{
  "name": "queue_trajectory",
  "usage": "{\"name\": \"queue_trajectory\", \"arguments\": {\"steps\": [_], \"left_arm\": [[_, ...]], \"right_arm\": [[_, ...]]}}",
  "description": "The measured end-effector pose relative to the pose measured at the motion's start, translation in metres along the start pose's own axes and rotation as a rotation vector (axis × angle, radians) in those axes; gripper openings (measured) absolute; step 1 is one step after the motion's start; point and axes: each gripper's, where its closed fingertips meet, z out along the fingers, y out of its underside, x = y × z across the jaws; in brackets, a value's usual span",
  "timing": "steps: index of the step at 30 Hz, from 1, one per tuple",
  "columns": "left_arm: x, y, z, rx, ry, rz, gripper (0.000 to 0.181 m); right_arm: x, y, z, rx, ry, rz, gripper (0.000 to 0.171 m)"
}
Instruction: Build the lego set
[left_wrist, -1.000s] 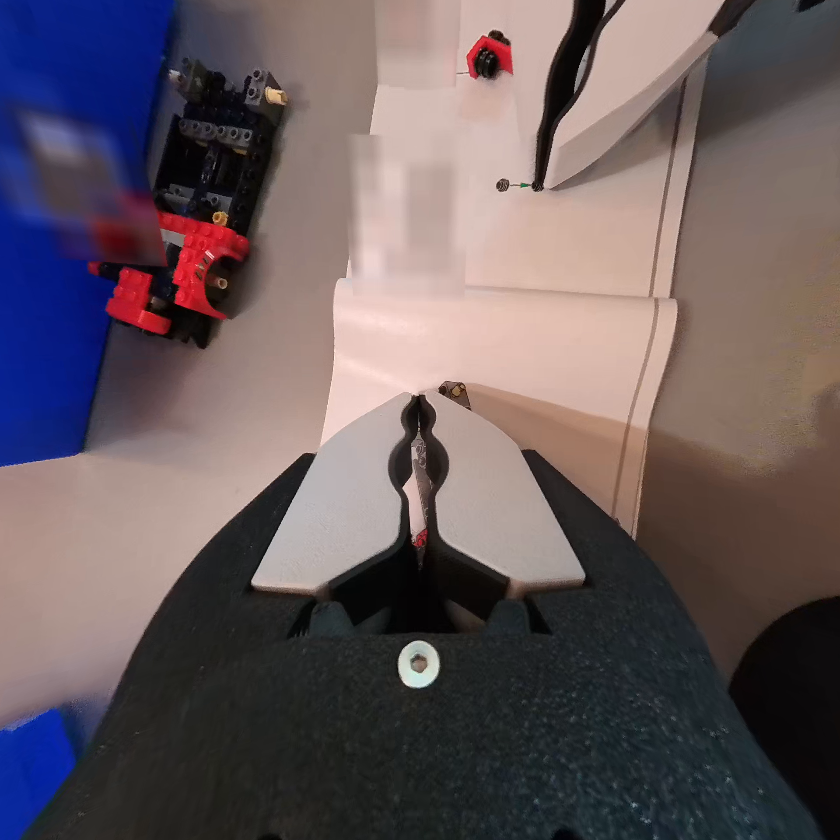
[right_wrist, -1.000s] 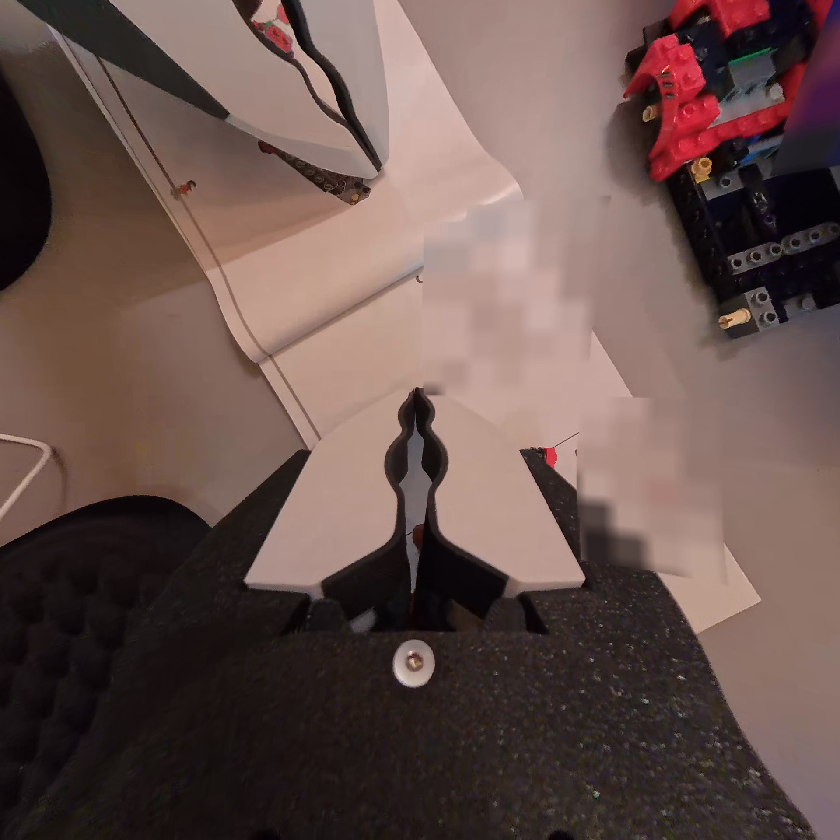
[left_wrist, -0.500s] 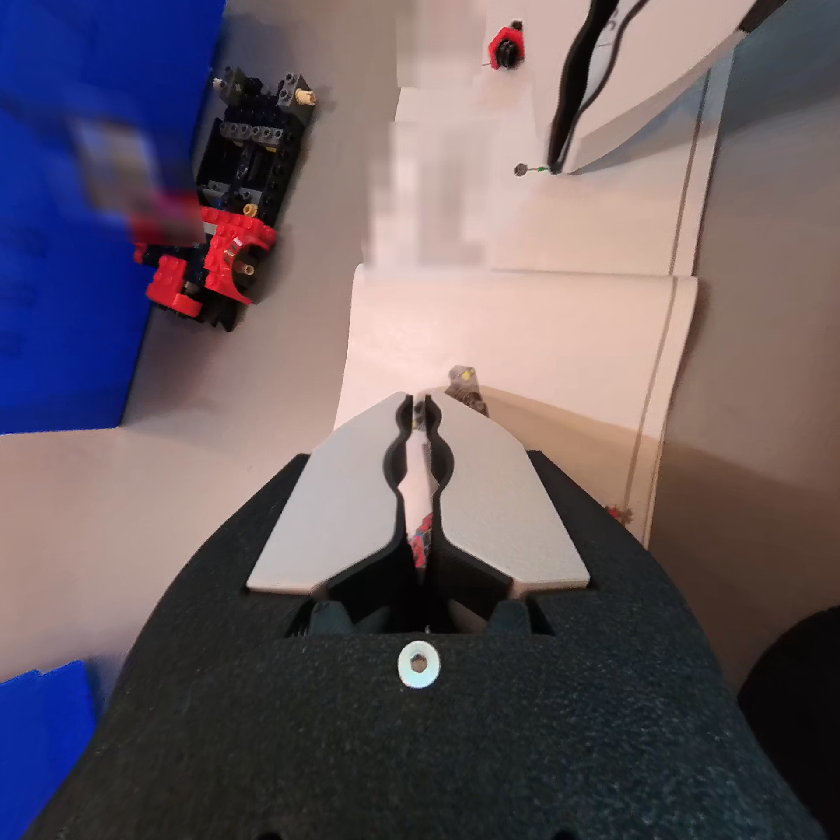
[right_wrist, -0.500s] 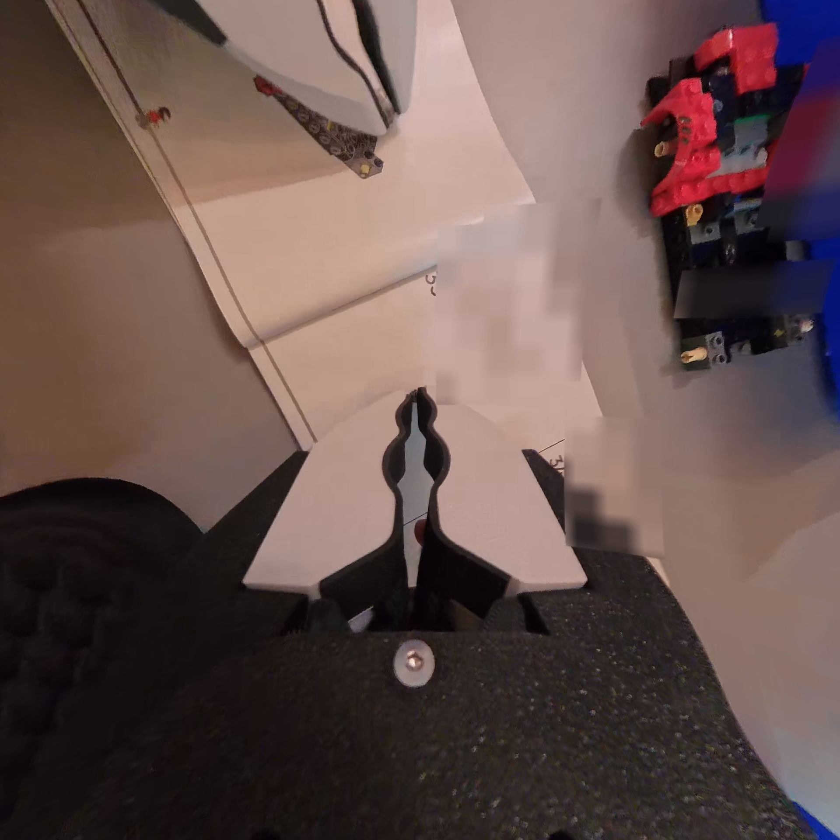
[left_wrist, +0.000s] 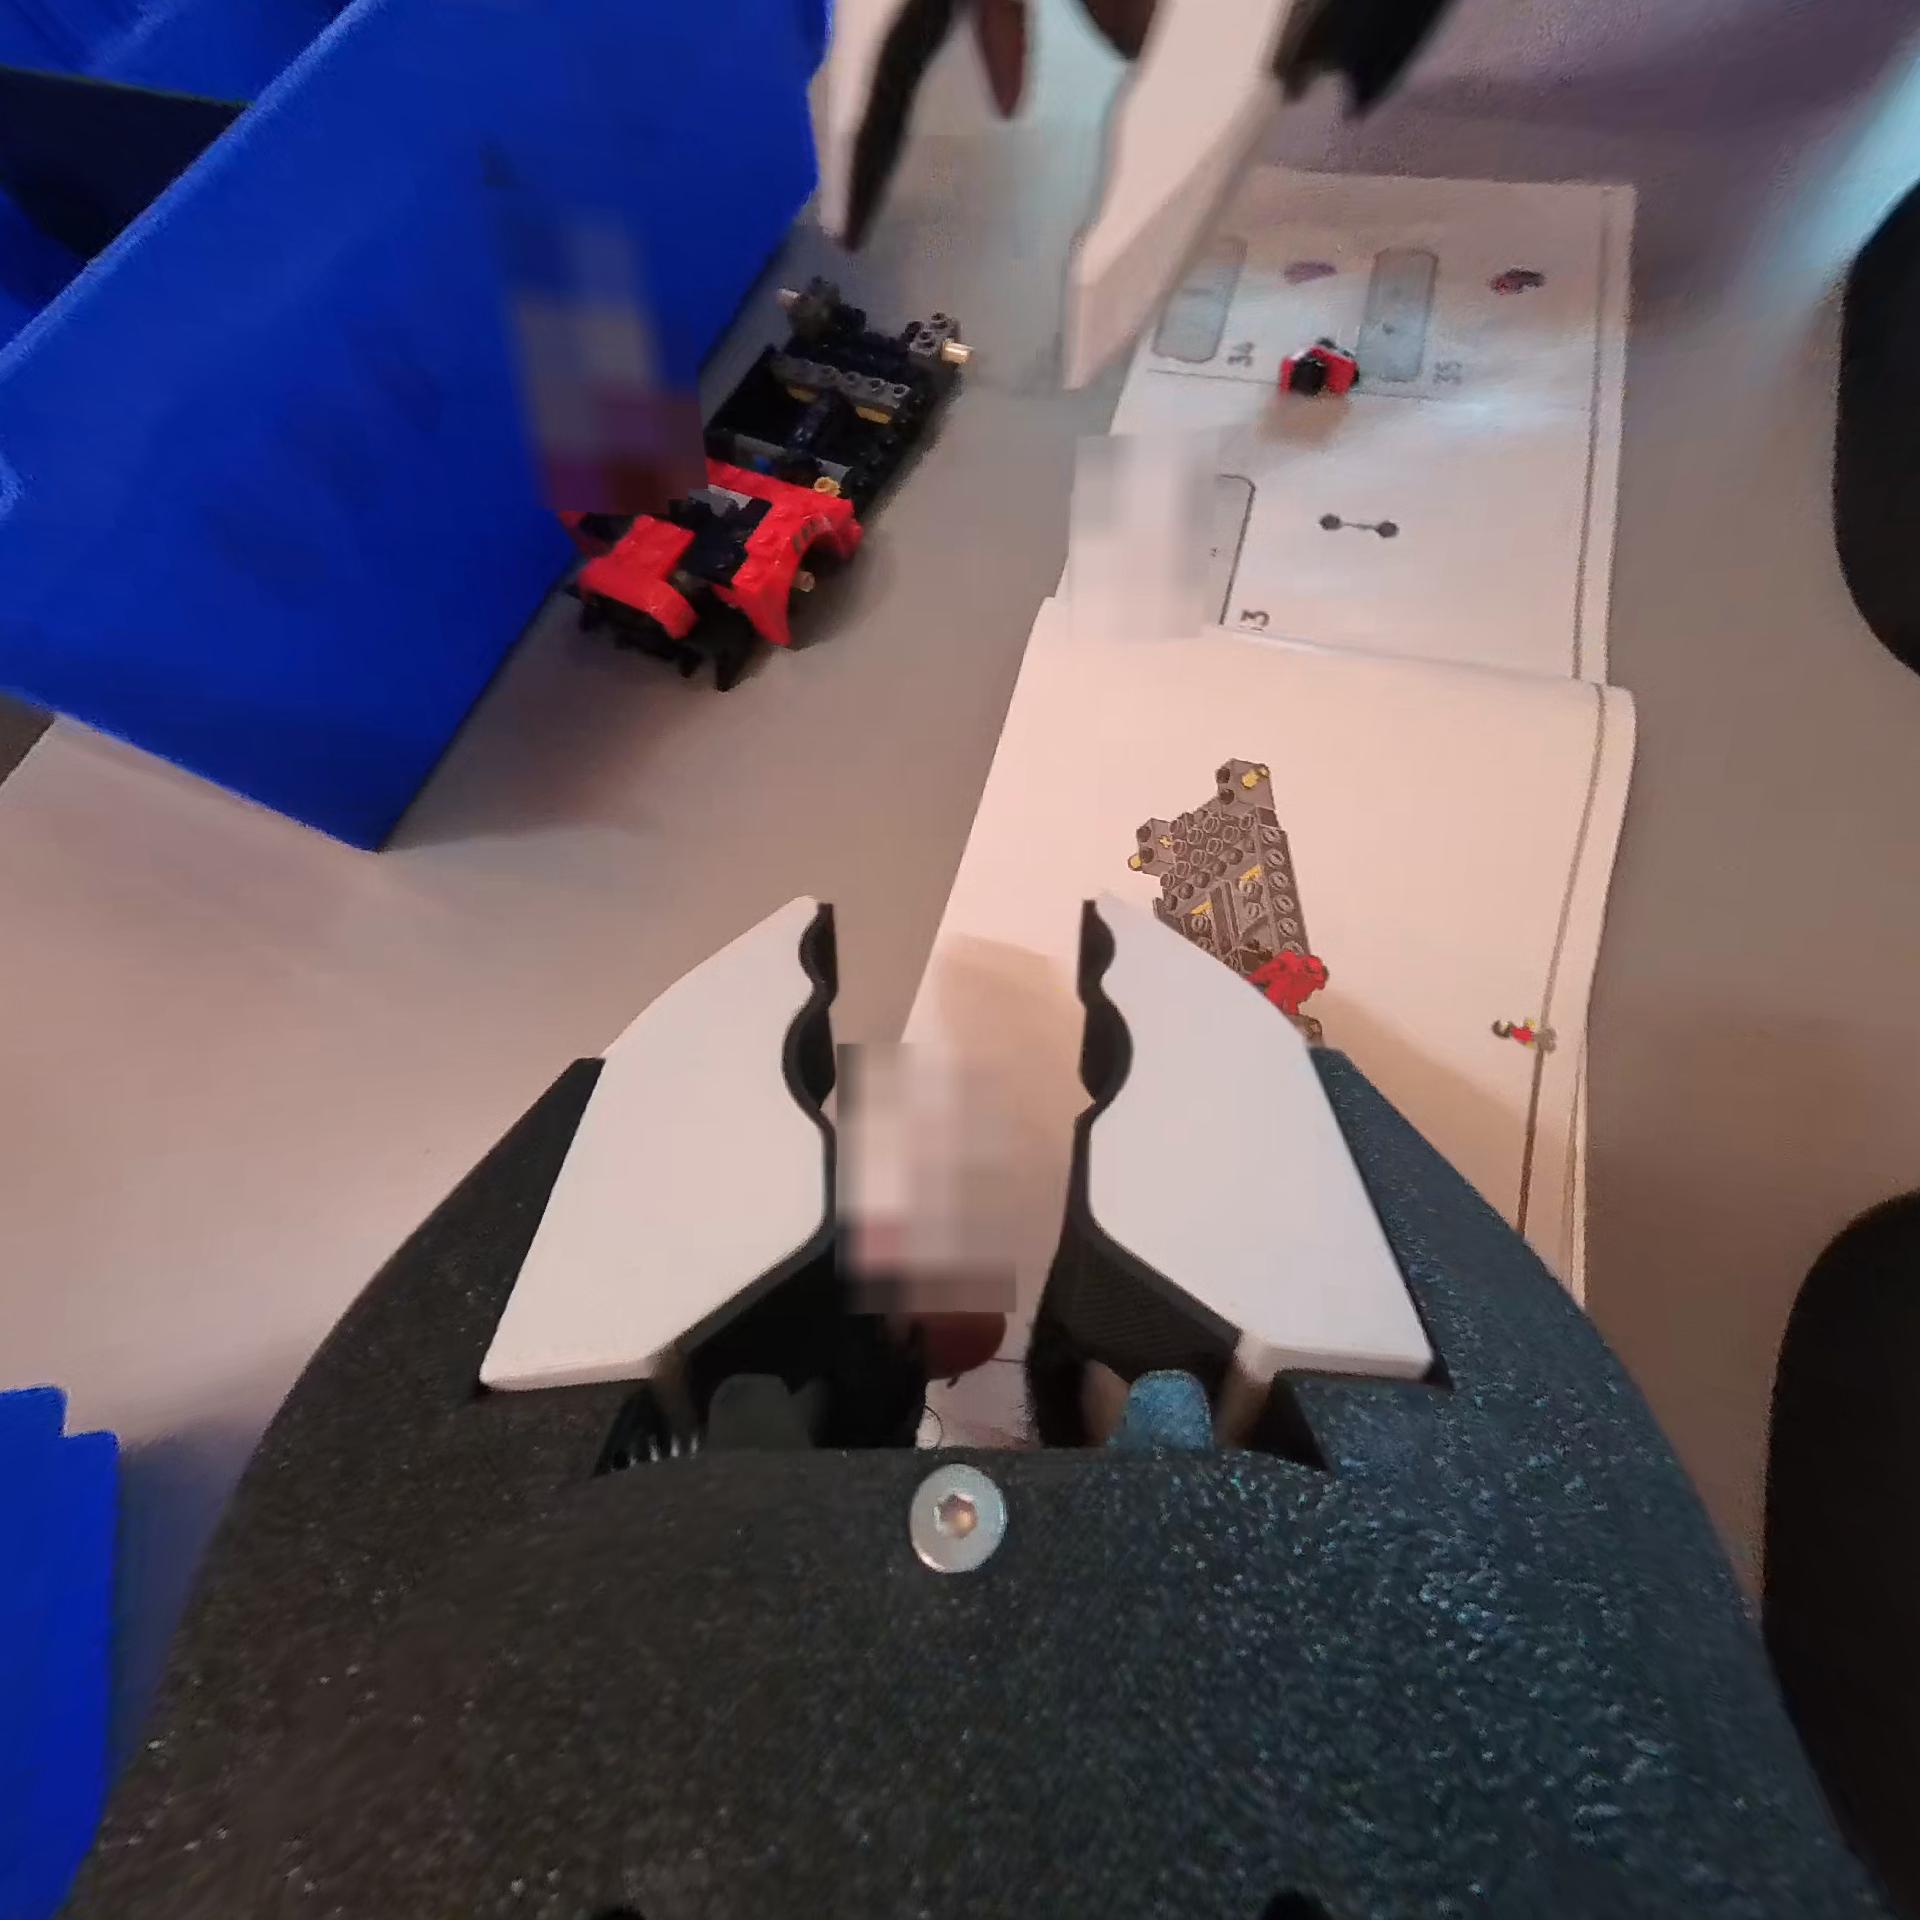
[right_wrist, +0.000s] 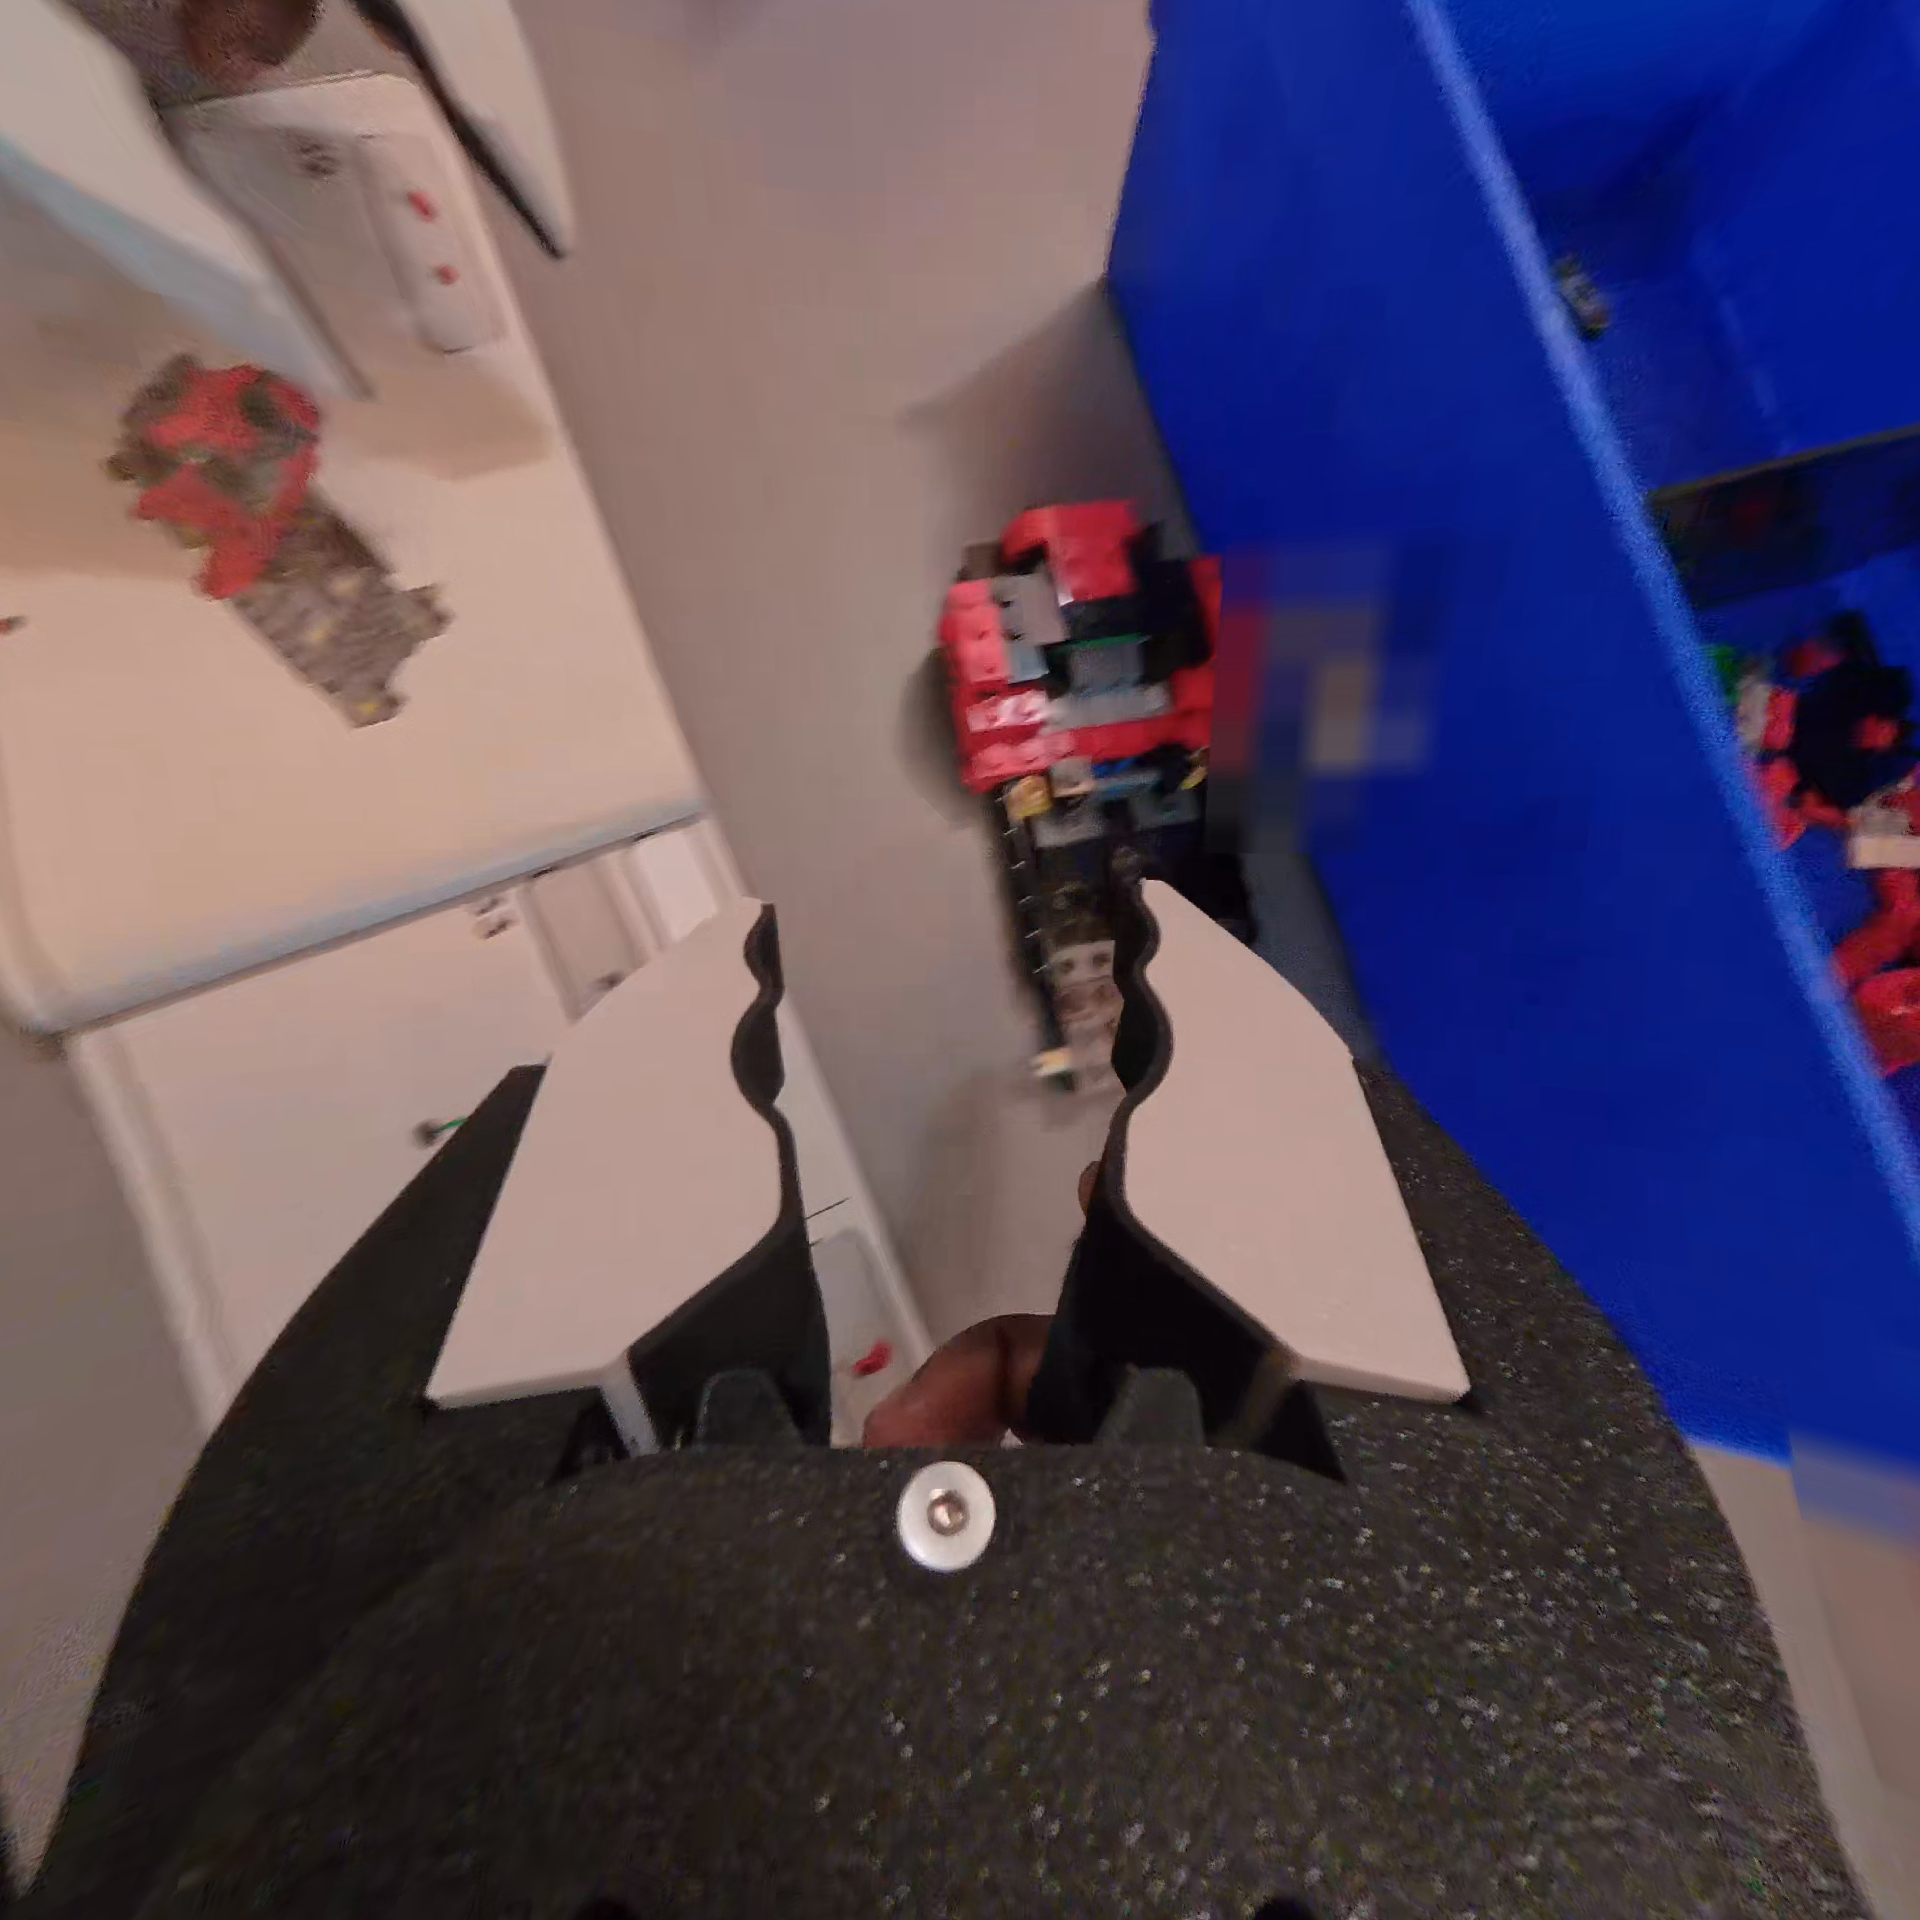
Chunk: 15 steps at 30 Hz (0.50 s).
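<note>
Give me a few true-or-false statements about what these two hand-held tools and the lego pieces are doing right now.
1. The left gripper has its fingers apart. True.
2. The right gripper is clamped on a brick. False: it is open and holds nothing.
3. The partly built lego model sits on the table beside the blue bin. True.
4. The model rests on the instruction booklet. False: it lies off the paper, on the bare table.
5. Loose pieces lie inside the blue bin. True.

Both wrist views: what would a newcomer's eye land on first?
The big blue bin fills the left side of the left wrist view, with the half-built red and black lego model on the table right beside it. Nearer, the open instruction booklet lies under the left gripper, whose fingers stand apart and hold nothing.
</note>
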Motion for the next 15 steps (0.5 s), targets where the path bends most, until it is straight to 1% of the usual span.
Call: {"name": "queue_trajectory", "arguments": {"steps": [2, 6, 8, 11, 12, 15], "left_arm": [[0.002, 0.002, -0.002, 0.009, 0.032, 0.035, 0.054], [0.008, 0.001, -0.006, 0.053, 0.103, 0.048, 0.064], [0.011, -0.001, -0.007, 0.081, 0.132, 0.045, 0.068], [0.01, 0.004, -0.007, 0.076, 0.146, 0.052, 0.08], [0.009, 0.006, -0.007, 0.073, 0.145, 0.054, 0.083], [0.009, 0.002, -0.01, 0.118, 0.158, 0.051, 0.081]], "right_arm": [[0.014, -0.005, 0.01, -0.022, 0.01, -0.03, 0.07], [0.023, 0.0, 0.029, -0.154, -0.036, -0.025, 0.079], [0.023, 0.001, 0.036, -0.192, -0.053, -0.016, 0.082], [0.031, 0.007, 0.044, -0.245, -0.042, -0.026, 0.083], [0.031, 0.008, 0.045, -0.251, -0.058, -0.022, 0.08], [0.029, 0.013, 0.049, -0.273, -0.097, -0.01, 0.079]]}}
